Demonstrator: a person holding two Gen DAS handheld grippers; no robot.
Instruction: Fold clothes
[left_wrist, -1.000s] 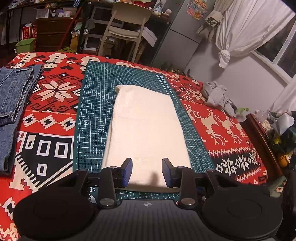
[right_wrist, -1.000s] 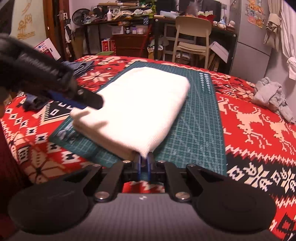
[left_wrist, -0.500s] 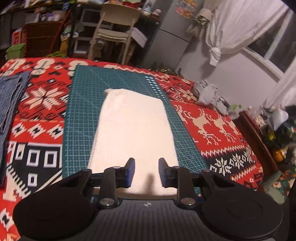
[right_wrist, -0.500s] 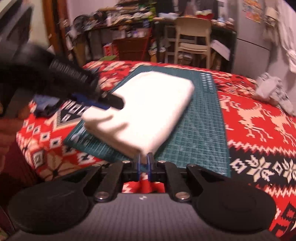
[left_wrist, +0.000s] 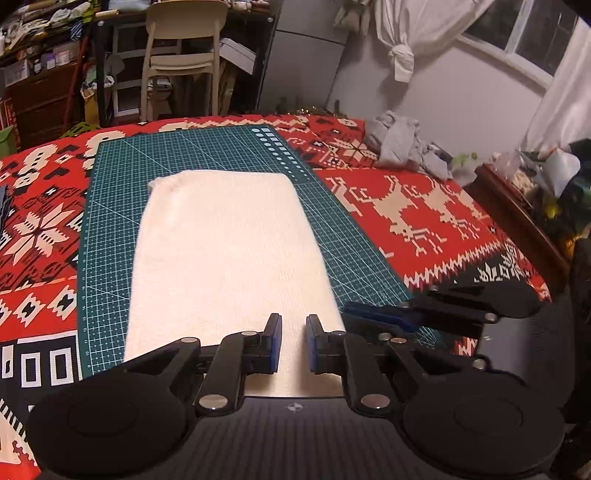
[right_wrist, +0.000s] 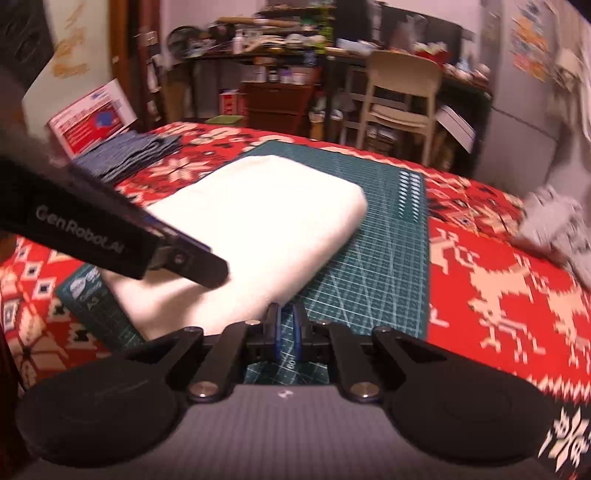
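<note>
Left claw (left_wrist: 293, 341): jaws spread w/ a clear gap, hovering over the near edge of the cream folded garment (left_wrist: 225, 254), nothing pinched. Right claw (right_wrist: 284, 325): jaws almost pressed together, only a thin slit left, just beside the garment's near right corner; no cloth seen between them.

The garment, a thick knit by the look of it, lies as a long rectangle lengthwise on the green cutting mat (left_wrist: 110, 206). The mat sits on a red patterned blanket (left_wrist: 424, 221). Left of the mat, folded denim (right_wrist: 125, 155); right of the mat, well apart, a crumpled grey garment (left_wrist: 402, 144).

Handling, as a guess: soft, light, floppy, multi-layer, so layers may slip apart. Best hold is likely both near corners, pinching all layers, then lift toward the far edge.
</note>
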